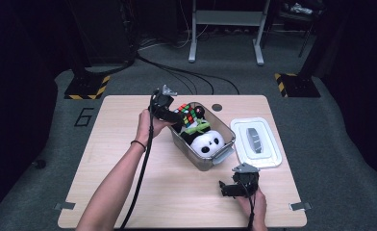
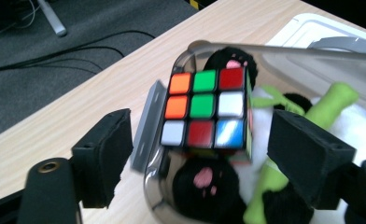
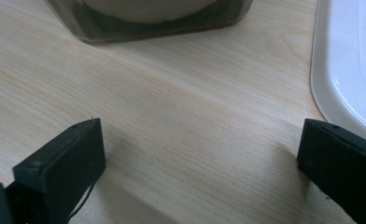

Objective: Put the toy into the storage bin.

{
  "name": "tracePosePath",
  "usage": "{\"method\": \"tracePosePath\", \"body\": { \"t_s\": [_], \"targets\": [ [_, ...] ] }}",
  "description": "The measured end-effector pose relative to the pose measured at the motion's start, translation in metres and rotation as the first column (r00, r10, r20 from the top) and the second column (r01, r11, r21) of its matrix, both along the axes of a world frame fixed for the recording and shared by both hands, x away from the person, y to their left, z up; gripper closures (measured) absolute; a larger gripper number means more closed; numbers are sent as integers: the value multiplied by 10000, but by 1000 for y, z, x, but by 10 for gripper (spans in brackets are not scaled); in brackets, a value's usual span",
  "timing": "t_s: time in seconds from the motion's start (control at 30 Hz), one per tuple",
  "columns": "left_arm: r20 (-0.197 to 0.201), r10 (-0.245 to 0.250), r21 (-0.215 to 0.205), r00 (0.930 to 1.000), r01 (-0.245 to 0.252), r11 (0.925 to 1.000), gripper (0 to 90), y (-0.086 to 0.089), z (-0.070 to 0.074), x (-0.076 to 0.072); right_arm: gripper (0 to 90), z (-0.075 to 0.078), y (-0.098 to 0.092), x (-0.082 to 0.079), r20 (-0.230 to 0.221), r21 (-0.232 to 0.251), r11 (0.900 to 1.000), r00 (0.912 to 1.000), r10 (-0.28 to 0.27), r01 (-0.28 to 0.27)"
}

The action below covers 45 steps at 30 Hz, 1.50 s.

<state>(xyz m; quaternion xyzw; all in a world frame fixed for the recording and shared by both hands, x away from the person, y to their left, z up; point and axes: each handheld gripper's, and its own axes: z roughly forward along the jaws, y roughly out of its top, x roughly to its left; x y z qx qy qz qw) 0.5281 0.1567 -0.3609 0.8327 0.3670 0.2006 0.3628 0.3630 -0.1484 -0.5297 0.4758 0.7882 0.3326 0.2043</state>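
The puzzle cube [image 2: 207, 108] sits at the far left end of the clear bin [image 1: 227, 149], perched on top of the soft toys rather than on the bin floor. It looks light and rigid, with smooth glossy stickered faces that could slip under a weak pinch; the best hold is probably across two opposite flat faces, square on, since a grip on the corners would likely twist a layer. Its seat is soft, so pressing down would probably tip it.

The left tool [image 1: 163, 107] hovers at that end of the bin with its jaws spread wider than the cube, one to each side and touching neither face. The left gripper view shows what the high view cannot: the gaps on both sides, the black plush paw [image 2: 204, 179] with pink pads under the cube, and the green plush stalk [image 2: 307, 123] just right of it.

The high view alone gives the layout: the panda toy [image 1: 208, 143] fills the near end of the bin, the white lid [image 1: 256, 142] lies to the right on the counter [image 1: 129, 168], and the right tool [image 1: 227, 188] rests low near the counter's near edge. The right gripper view shows its jaws spread and empty over bare wood, between bin and lid.
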Motion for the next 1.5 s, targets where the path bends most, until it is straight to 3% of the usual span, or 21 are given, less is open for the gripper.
{"method": "tracePosePath", "body": {
  "t_s": [0.33,0.57,0.93,1.13,1.27,1.37,1.4,1.5],
  "targets": [
    [-118,226,-155,9997,-228,9996,151,32,-1,-20,0,0,-1,0,2,-63,10000,10000,58,-58],
    [-350,279,-24,9990,-280,9996,113,46,-18,-36,0,0,0,0,-1,-51,10000,10000,47,-47],
    [-996,733,146,9923,-722,9973,45,76,-61,-60,0,0,-1,0,5,-114,9999,9999,102,-102],
    [-1515,1117,204,9821,-1099,9937,9,92,-96,-74,0,0,-1,0,6,-112,9999,10000,100,-100],
    [-1550,1518,383,9762,-1476,9883,2,103,-120,-84,0,0,-1,0,-8,-111,9999,10000,88,-88],
    [-1329,1932,355,9721,-1901,9811,2,111,-136,-91,0,0,-1,0,-3,-114,9999,10000,90,-90],
    [-1230,2232,213,9670,-2223,9748,2,112,-142,-93,0,0,-1,0,-5,-117,9999,10000,94,-94],
    [-1143,2575,87,9595,-2582,9660,2,121,-156,-98,0,0,-1,0,-22,-96,9999,10000,63,-63]
  ]
}}
